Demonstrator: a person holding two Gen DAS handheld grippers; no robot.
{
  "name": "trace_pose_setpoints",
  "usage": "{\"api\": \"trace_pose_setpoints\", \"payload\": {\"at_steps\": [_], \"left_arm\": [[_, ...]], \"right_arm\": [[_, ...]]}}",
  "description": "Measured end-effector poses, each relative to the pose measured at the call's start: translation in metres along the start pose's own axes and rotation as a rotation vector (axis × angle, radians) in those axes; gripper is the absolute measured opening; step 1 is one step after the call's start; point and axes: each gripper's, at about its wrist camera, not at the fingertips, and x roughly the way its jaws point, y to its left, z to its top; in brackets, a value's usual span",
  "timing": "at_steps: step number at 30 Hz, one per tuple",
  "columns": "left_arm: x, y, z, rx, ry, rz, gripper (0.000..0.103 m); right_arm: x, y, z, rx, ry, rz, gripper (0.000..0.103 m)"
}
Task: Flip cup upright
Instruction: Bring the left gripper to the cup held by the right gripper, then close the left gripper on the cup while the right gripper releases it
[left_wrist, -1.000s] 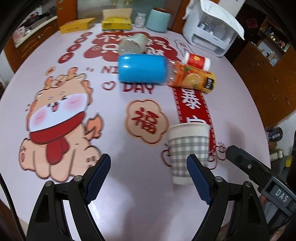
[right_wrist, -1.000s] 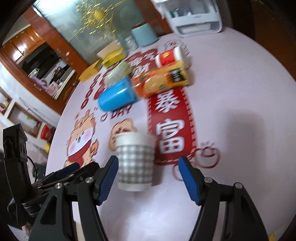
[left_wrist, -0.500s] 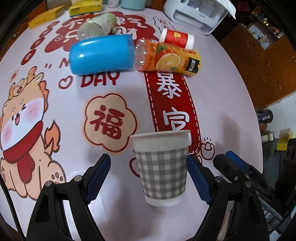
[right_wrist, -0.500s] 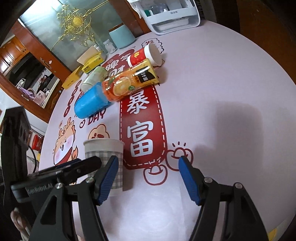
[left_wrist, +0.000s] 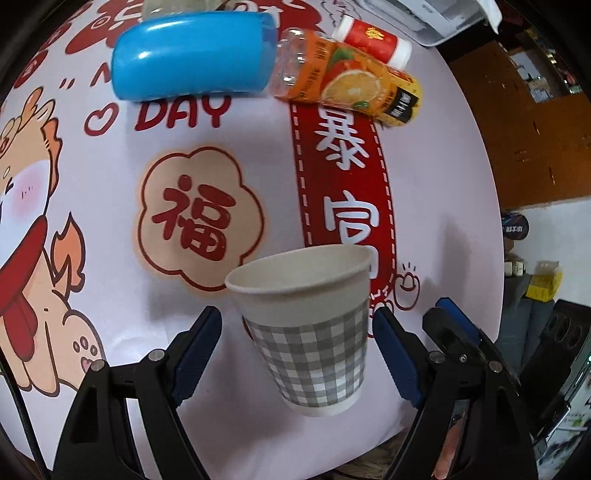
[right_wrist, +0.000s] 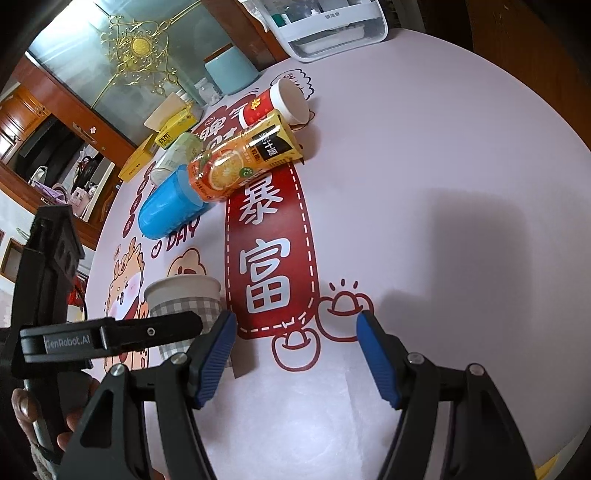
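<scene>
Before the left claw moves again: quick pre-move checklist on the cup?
1. Plaid paper cup upright, mouth up: ok.
2. Cup sits between the left claw pads: ok.
3. Left claw open, pads off the cup wall: ok.
4. Right claw open, holding nothing: ok.
5. Blue cup and orange juice bottle lie far from the plaid cup: ok.
6. Cup base flat on the table: cannot tell.

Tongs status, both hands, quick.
Left tongs: open, straddling the checked paper cup, pads not touching it.
Right tongs: open, holding nothing.
</scene>
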Motion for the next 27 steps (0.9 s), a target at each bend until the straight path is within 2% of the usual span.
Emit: {"api": "trace_pose_setpoints", "payload": {"at_steps": [1, 2, 4, 8, 12, 17, 20, 27], "left_arm": [[0.0, 0.002, 0.0, -0.008, -0.003, -0.006, 0.07], [0.001, 0.003, 0.001, -0.016, 0.001, -0.014, 0.069], [0.0, 0.006, 0.001, -0.034, 0.002, -0.038, 0.069], [-0.007, 0.007, -0.002, -0.04, -0.029, -0.038, 0.067], [-0.018, -0.001, -0.005, 0.015, -0.083, -0.021, 0.067], [-0.03, -0.015, -0.017, 0.131, -0.202, 0.062, 0.067], [-0.031, -0.021, -0.027, 0.213, -0.311, 0.161, 0.067], [-0.032, -0.017, -0.044, 0.312, -0.552, 0.293, 0.067]], "right_arm": [[0.001, 0.0, 0.0, 0.0, 0.002, 0.0, 0.068], [0.001, 0.0, 0.0, 0.0, 0.003, 0.002, 0.068], [0.001, 0.0, 0.0, -0.002, 0.004, 0.003, 0.068], [0.002, 0.002, 0.0, -0.007, 0.003, 0.006, 0.068], [0.003, 0.003, 0.0, -0.011, 0.007, 0.009, 0.068], [0.002, 0.005, -0.001, -0.02, 0.003, 0.01, 0.068], [0.0, 0.007, -0.001, -0.031, -0.009, 0.002, 0.068], [0.002, 0.011, -0.005, -0.051, -0.013, -0.003, 0.068]]}}
